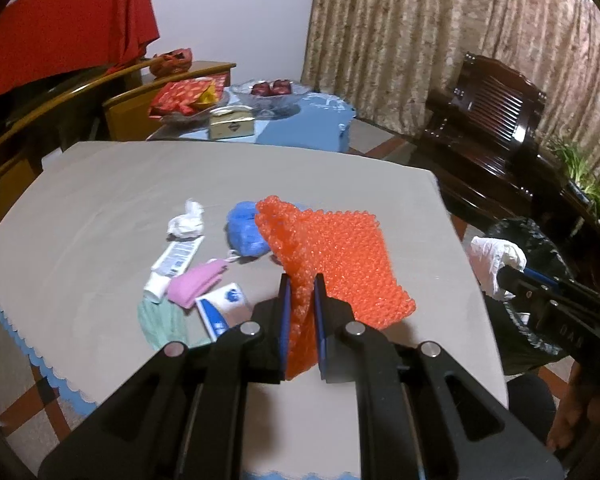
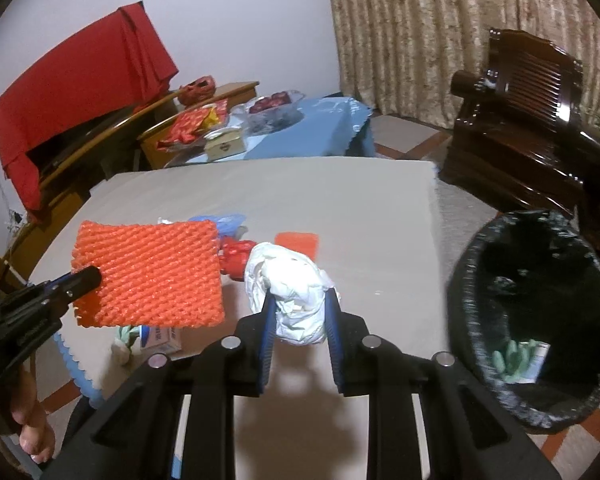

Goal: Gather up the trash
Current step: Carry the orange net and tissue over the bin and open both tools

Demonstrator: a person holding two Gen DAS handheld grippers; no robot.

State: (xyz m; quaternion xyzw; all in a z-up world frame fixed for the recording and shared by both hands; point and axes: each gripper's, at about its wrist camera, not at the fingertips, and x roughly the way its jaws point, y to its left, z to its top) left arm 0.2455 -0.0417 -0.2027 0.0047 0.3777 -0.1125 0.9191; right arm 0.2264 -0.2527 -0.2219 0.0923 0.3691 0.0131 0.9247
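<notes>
Left gripper (image 1: 302, 280) jaws pinch the orange foam net (image 1: 340, 256) lifted clear of the desk (image 1: 100, 200); right gripper (image 2: 300, 300) jaws clamp crumpled white tissue (image 2: 292, 288), bin (image 2: 540, 412) at three o'clock, ready for dropping.

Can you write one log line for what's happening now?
left tool: holds orange foam net | right tool: holds white wad | bin: beside table

a plain white wall (image 2: 240, 20) stands at the back, with a beige patterned curtain (image 2: 412, 32) to its right. a red cloth (image 1: 60, 20) drapes over wooden furniture on the left. a dark wooden armchair (image 2: 532, 120) stands before the curtain, a green plant (image 1: 588, 184) beside it. beyond the surface's far edge is a low table under a blue cloth (image 1: 312, 128). the floor (image 2: 404, 128) is pale tile with reddish bands.
</notes>
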